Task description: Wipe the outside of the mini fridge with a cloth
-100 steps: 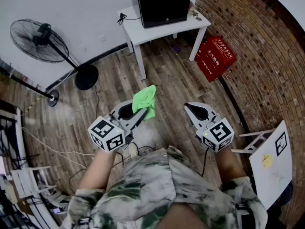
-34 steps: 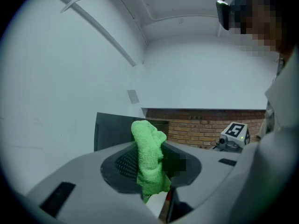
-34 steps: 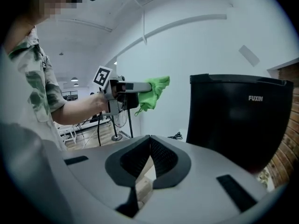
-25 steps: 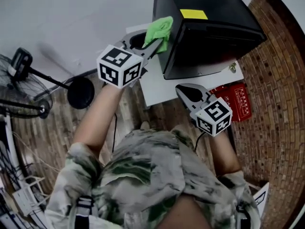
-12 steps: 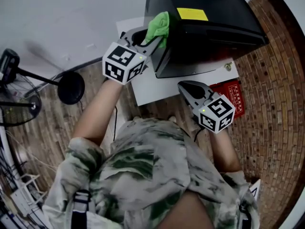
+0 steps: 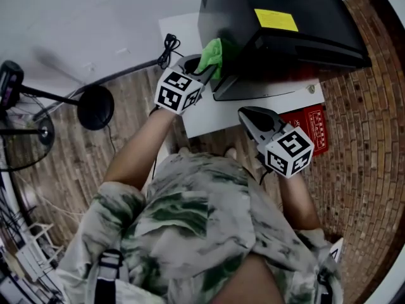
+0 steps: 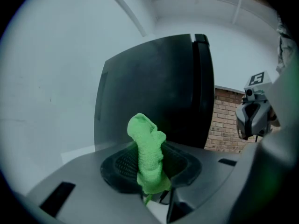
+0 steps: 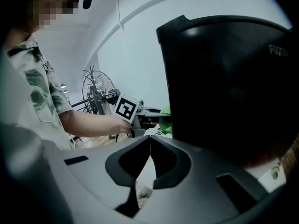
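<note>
Head view, fridge (image 6: 297, 5): black, on the white tabletop (image 6: 212, 116), far right, with a yellow label (image 6: 276, 19) on top.
Cloth (image 6: 213, 52): green and bunched, at the fridge's left side wall, low down; whether it touches is unclear.
Left gripper (image 6: 209, 67): fingers clenched on the cloth, which sticks up between them.
Right gripper (image 6: 245, 114): fingers closed together on nothing, over the tabletop's near part, just before the fridge's front.
Crate (image 6: 314, 132): red, on the floor, right of the tabletop.
</note>
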`<state>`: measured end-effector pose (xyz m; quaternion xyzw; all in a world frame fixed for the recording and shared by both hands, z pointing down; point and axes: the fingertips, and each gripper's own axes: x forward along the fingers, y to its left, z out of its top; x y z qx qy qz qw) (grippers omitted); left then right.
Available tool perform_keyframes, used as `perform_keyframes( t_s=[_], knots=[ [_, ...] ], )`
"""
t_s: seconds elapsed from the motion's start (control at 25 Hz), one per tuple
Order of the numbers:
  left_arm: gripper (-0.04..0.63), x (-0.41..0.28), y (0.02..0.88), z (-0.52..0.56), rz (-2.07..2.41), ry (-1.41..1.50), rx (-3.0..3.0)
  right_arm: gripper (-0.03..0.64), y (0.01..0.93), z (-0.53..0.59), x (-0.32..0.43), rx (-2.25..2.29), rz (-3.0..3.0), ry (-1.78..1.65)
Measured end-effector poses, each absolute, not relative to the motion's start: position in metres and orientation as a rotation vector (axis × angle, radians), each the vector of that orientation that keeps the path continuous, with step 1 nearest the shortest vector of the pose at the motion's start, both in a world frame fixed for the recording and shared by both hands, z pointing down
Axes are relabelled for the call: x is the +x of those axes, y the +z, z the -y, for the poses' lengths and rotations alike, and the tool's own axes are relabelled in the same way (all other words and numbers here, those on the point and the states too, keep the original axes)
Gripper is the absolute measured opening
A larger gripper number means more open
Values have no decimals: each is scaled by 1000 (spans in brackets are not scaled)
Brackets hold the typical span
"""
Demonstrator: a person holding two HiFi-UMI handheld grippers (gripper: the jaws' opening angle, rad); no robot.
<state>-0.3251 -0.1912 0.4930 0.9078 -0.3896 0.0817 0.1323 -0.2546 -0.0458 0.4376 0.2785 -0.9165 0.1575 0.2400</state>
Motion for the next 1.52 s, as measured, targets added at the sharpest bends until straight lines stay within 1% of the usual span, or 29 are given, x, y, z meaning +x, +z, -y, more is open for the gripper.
perform_keyframes(
  t_s=[0.2, 0.36, 0.52, 0.76, 1.04, 1.32, 1.52],
  knots=[
    [121, -324, 563, 190, 1085, 370, 2519, 23, 443, 49, -257, 769, 2492, 437],
    [121, -329, 569, 195, 1078, 405, 2511, 23, 445, 53, -259, 769, 2488, 426],
    [121, -346, 533, 207, 1119, 357, 2549, 23, 445, 53, -265, 751, 2501, 419],
    [121, -372, 435, 231, 1194, 198, 2622, 23, 437, 49, -280, 708, 2528, 400],
    [121, -371, 355, 252, 1200, 73, 2692, 23, 430, 50, -304, 631, 2529, 353],
    [121, -357, 312, 261, 1223, -10, 2767, 23, 440, 44, -306, 619, 2508, 388],
    [121, -355, 348, 271, 1243, 33, 2722, 23, 443, 44, -301, 643, 2492, 405]
  ],
)
